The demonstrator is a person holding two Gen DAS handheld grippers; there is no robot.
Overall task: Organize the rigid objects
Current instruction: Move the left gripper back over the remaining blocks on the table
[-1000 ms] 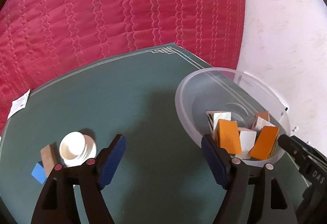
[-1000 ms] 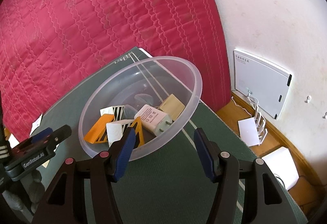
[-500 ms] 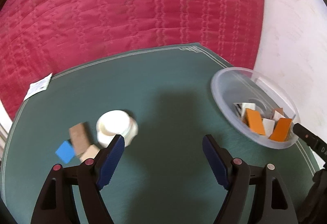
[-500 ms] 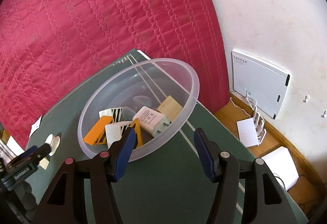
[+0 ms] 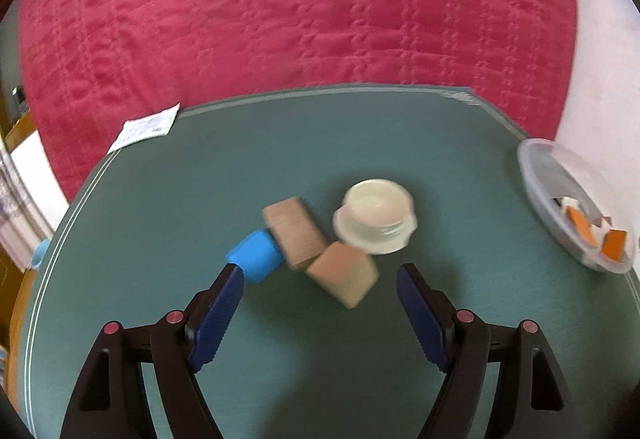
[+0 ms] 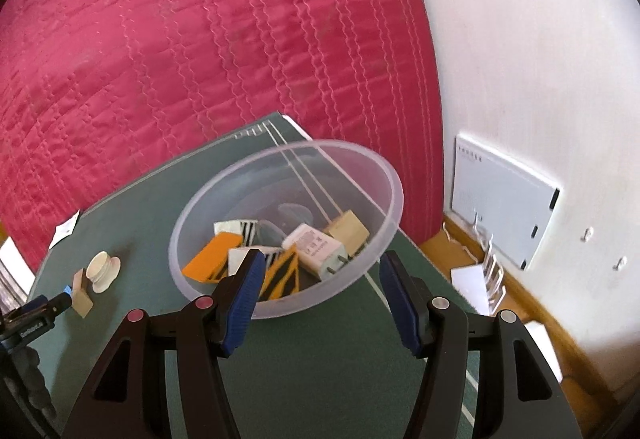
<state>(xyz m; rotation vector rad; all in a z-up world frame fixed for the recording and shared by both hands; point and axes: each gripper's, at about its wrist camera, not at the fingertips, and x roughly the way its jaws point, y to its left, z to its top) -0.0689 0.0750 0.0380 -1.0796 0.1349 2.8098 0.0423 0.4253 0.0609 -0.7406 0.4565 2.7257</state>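
On the green mat [image 5: 360, 143] a small cluster lies just ahead of my left gripper [image 5: 318, 279], which stands open and empty: a blue block [image 5: 256, 257], a long wooden block [image 5: 294, 231], a wooden cube [image 5: 344, 273] and a white round lid [image 5: 376, 215]. The clear plastic bowl [image 5: 532, 167] at the right edge holds orange and white pieces. In the right wrist view my right gripper [image 6: 320, 271] is open with nothing between its fingers, just in front of that bowl [image 6: 384, 175], which holds orange blocks, striped pieces, a white charger [image 6: 314, 247] and a wooden block [image 6: 348, 233].
A red quilted bedspread [image 5: 300, 7] rises behind the mat. A paper slip [image 5: 146, 127] lies at the mat's far left corner. At the right stand a white wall, a white panel [image 6: 504, 199] and white items on a wooden floor [image 6: 476, 279].
My left gripper has swung left, away from the bowl, and now faces the blocks and lid. The right gripper has risen slightly and stays in front of the bowl.
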